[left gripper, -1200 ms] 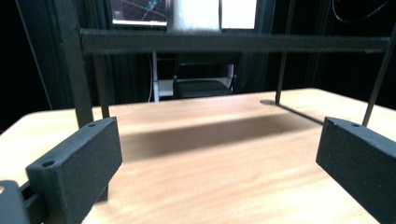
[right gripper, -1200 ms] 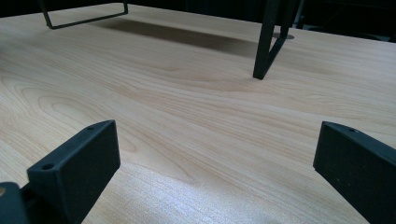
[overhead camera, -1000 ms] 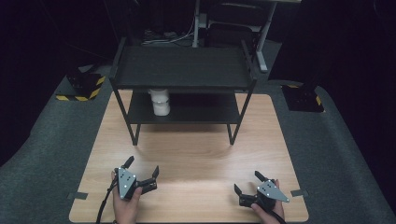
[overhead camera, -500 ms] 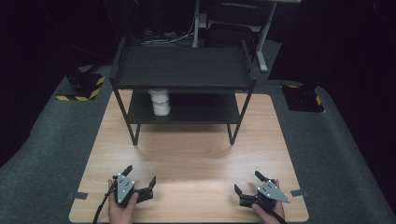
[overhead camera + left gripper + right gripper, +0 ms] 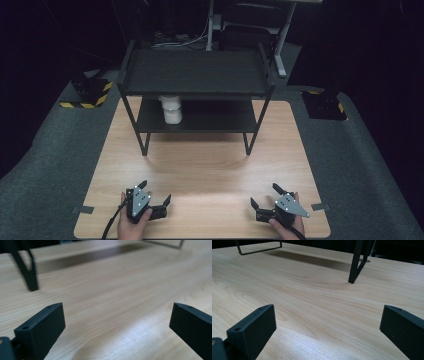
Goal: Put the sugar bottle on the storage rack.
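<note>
High view, both grippers' jaws wide, white cup (image 5: pixel 171 108) far off

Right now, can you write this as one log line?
left gripper: open, empty | right gripper: open, empty | cup: lower shelf | table: both grippers low, near edge

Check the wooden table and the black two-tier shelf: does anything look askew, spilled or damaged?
Nothing stands out. The black two-tier metal shelf stands square on the light wooden table, and the white cylindrical container sits upright on its lower tier. No spill or damage shows.
</note>
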`<action>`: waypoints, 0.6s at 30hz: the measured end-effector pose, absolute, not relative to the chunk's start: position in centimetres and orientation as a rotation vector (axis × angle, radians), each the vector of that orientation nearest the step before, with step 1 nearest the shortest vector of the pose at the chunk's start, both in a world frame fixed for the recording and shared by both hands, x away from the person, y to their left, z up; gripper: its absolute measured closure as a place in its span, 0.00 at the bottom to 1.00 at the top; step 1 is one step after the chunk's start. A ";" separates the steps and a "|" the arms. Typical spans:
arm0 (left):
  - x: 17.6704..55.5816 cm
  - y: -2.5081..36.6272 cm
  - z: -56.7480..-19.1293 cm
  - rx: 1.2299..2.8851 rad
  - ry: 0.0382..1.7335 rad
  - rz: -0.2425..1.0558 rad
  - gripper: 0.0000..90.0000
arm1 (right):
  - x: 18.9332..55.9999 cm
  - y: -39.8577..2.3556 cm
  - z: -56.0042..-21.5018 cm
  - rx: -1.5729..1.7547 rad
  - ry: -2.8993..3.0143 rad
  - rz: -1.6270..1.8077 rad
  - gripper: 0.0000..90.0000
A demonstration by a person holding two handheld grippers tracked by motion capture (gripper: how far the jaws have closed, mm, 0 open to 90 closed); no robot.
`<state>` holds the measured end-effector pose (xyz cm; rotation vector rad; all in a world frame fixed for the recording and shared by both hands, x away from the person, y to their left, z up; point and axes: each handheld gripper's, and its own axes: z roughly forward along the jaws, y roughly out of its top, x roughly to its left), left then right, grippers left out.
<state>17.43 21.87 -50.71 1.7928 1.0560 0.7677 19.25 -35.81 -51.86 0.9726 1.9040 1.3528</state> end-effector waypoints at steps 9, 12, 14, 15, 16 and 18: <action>16.8 21.8 -51.2 1.766 1.039 0.795 0.00 | 19.4 -35.5 -51.7 0.980 1.909 1.331 0.00; 17.2 22.1 -51.0 1.761 1.067 0.758 0.00 | 19.4 -35.5 -51.7 1.006 1.898 1.333 0.00; 17.3 22.2 -50.9 1.758 1.072 0.744 0.00 | 19.3 -35.4 -51.7 0.996 1.899 1.324 0.00; 17.3 22.3 -50.9 1.757 1.072 0.741 0.00 | 19.2 -35.3 -51.7 0.988 1.901 1.320 0.00; 17.4 22.3 -50.9 1.759 1.073 0.738 0.00 | 19.1 -35.3 -51.8 0.982 1.900 1.317 0.00; 17.4 22.3 -50.9 1.754 1.076 0.738 0.00 | 19.2 -35.4 -51.8 0.975 1.906 1.321 0.00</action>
